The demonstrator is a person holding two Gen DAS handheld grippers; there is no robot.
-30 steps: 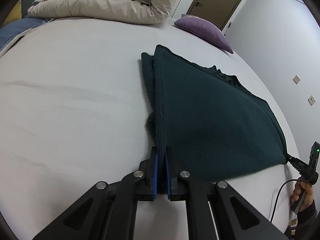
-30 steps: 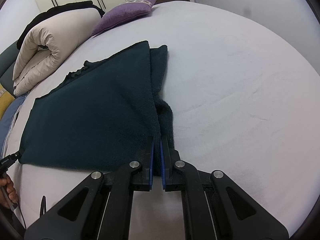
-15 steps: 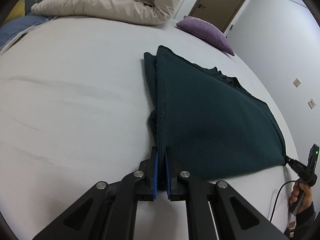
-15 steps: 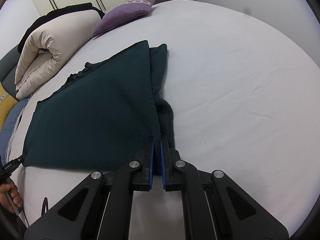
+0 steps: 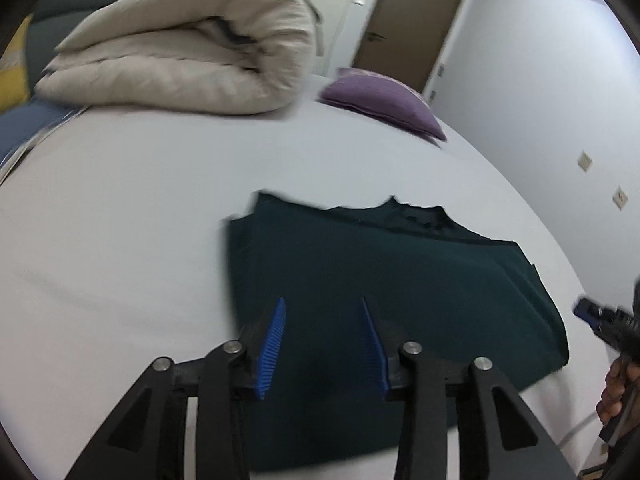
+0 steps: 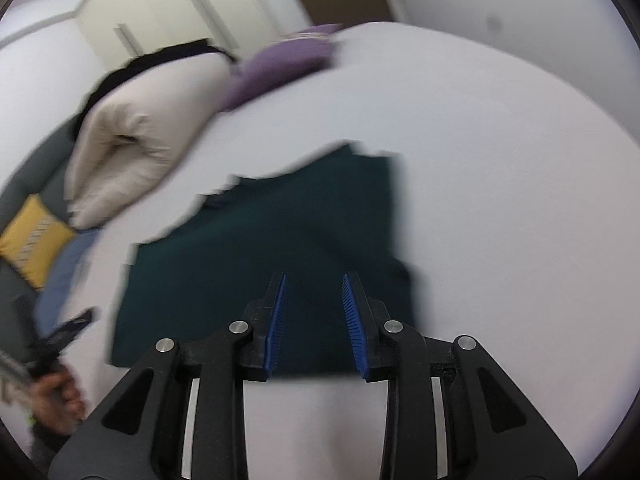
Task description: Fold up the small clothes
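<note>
A dark green garment lies folded flat on the white bed. It also shows in the right wrist view. My left gripper is open and empty, raised over the garment's near left part. My right gripper is open and empty, raised over the garment's near right part. The right gripper also shows at the right edge of the left wrist view, and the left gripper at the left edge of the right wrist view. Both views are blurred by motion.
A rolled beige duvet lies at the back left of the bed, a purple pillow at the back. A yellow cushion and a blue cloth lie at the bed's left side. A brown door stands behind.
Both grippers have opened and let go of the garment's corners. Both have lifted and pulled back. The garment has dropped flat on the bed.
</note>
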